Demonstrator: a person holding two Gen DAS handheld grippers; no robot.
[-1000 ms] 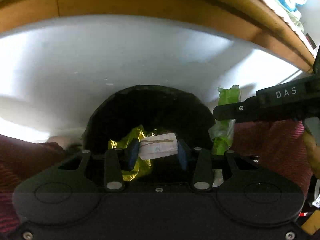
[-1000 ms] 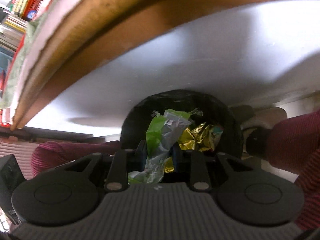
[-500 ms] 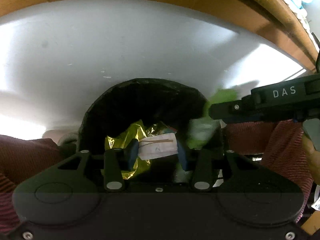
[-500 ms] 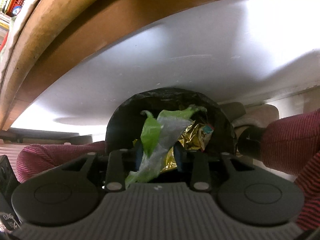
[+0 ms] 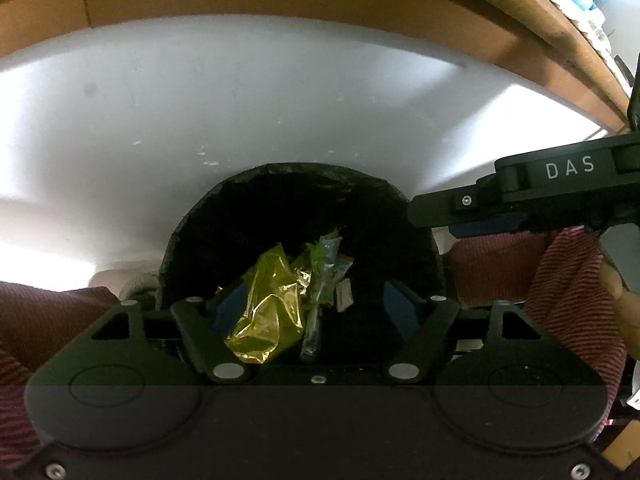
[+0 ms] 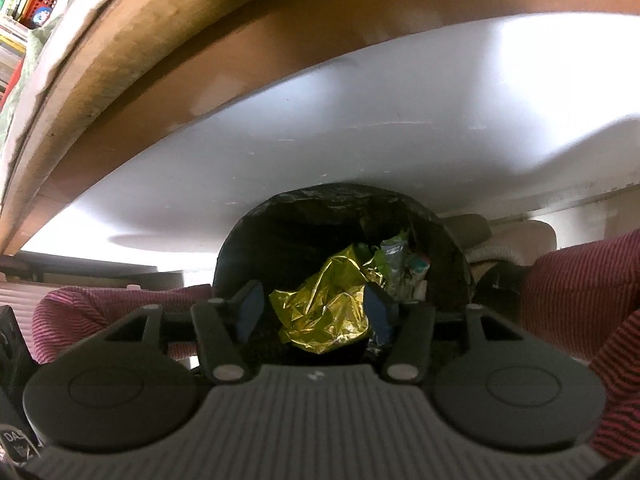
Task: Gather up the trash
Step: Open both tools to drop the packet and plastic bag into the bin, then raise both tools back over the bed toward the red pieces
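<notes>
White floor fills the background in both wrist views, with the wooden edge of a desk (image 5: 360,4) arching across the top. Below it stands a round trash bin (image 5: 296,216) lined with a black bag, mouth open upward.

Left claw (image 5: 310,308): pitched steeply down over the bin mouth, jaws opening. Blue pads (image 5: 396,312) stand well apart and press on nothing. Between them, seen lower down in the bin, lies a crumpled gold foil wrapper (image 5: 268,312); just beside it are a green-and-clear plastic wrapper (image 5: 326,264) and a small white paper scrap (image 5: 344,300). Whether the scrap has landed or is falling cannot be told.

Right claw (image 6: 314,312): also tilted steeply down over the same bin (image 6: 340,236), jaws opening, blue pads (image 6: 250,312) apart and not pressing on anything. The gold foil wrapper (image 6: 324,316) shows in the gap, inside the bin, with the green-and-clear wrapper (image 6: 390,260) behind it toward the far right wall.

In the left view, the right claw's black body, marked "DAS" (image 5: 568,168), reaches in from the right over the bin's rim, with part of the person's hand (image 5: 624,304) visible below it.

Red striped fabric on the person's legs (image 6: 572,300) flanks the bin on both sides.
</notes>
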